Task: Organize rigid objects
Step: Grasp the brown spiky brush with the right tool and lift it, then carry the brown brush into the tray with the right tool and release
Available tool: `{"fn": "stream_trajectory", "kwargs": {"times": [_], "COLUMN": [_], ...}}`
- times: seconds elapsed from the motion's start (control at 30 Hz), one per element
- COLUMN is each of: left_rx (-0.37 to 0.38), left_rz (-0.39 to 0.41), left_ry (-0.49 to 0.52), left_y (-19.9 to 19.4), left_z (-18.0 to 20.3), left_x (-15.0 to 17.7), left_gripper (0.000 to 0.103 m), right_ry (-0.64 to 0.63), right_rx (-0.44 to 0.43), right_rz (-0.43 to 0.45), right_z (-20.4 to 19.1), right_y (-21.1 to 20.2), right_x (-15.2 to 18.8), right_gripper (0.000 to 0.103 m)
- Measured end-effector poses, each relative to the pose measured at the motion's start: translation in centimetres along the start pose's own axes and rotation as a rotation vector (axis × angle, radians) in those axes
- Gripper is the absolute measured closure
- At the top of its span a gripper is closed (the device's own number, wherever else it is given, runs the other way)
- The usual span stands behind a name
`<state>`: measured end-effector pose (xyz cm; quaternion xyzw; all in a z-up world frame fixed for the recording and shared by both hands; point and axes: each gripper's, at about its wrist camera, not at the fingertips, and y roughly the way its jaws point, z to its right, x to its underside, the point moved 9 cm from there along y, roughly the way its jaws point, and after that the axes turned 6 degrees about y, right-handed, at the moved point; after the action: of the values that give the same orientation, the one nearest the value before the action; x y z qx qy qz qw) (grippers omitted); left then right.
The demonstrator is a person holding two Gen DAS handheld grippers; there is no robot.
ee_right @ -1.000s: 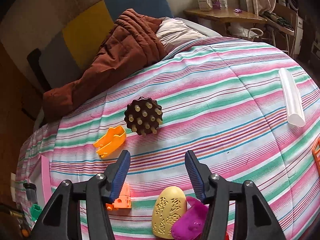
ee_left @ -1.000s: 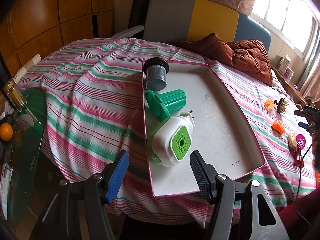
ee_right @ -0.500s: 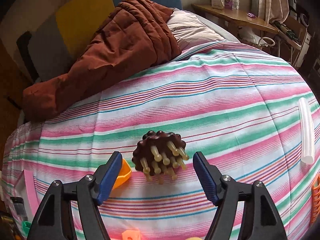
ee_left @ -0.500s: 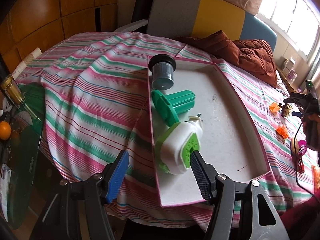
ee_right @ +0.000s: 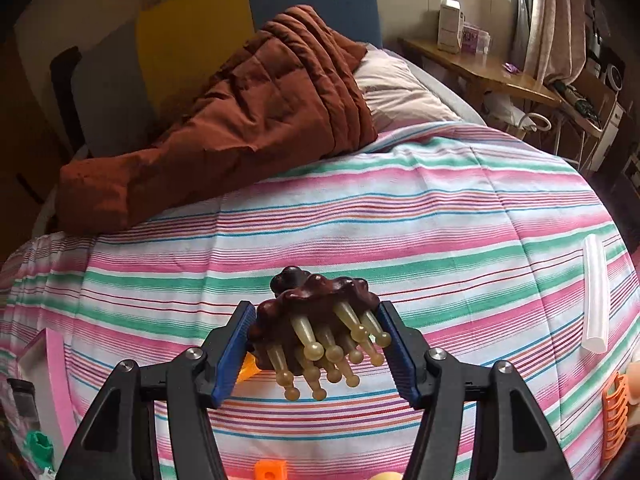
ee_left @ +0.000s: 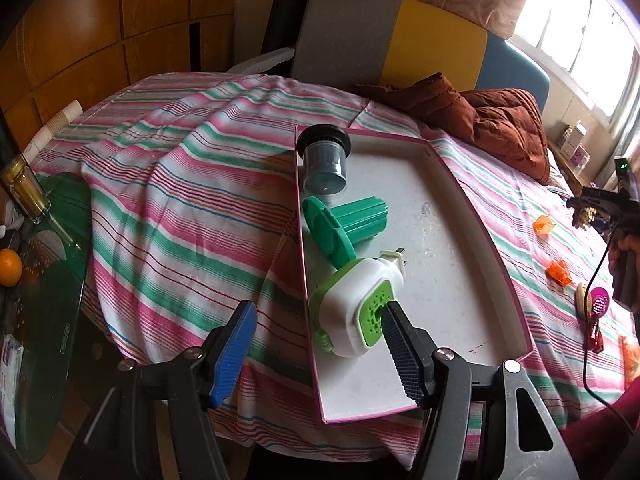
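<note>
Three items already in the tray (ee_left: pixel 448 168), right hand-held gripper (ee_right: pixel 318 344) closing on the brown massage brush (ee_right: pixel 316 320) above the striped bed (ee_right: pixel 360 216), left hand-held gripper (ee_left: pixel 320 344) apart and empty, several small pieces (ee_left: pixel 558 272) left outside.

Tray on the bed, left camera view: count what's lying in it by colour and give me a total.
Inside the tray:
Dark grey: 1, capped cylinder
Green: 1, flanged piece
White and green: 1, plug-in device
Total: 3
</note>
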<state>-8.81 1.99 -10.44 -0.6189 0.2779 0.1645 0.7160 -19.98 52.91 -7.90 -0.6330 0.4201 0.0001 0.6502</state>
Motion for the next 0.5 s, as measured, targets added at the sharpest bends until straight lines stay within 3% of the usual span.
{"fn": "stream_trajectory", "kwargs": {"times": [0.23, 0.5], "left_rx": [-0.006, -0.017], "left_rz": [0.026, 0.038], "left_ry": [-0.003, -0.018], "left_y": [-1.4, -2.4], "left_z": [-0.3, -1.2], "left_x": [0.4, 1.1], "left_gripper": [0.037, 0.037], "right_ry": [-0.128, -0.277], "right_rx": [-0.116, -0.323], "right_rz": [0.062, -0.003], "right_z": [-7.0, -17.4], "right_y": [-4.5, -7.2], "right_x": [1.3, 7.3], "right_gripper": [0.041, 0.041]}}
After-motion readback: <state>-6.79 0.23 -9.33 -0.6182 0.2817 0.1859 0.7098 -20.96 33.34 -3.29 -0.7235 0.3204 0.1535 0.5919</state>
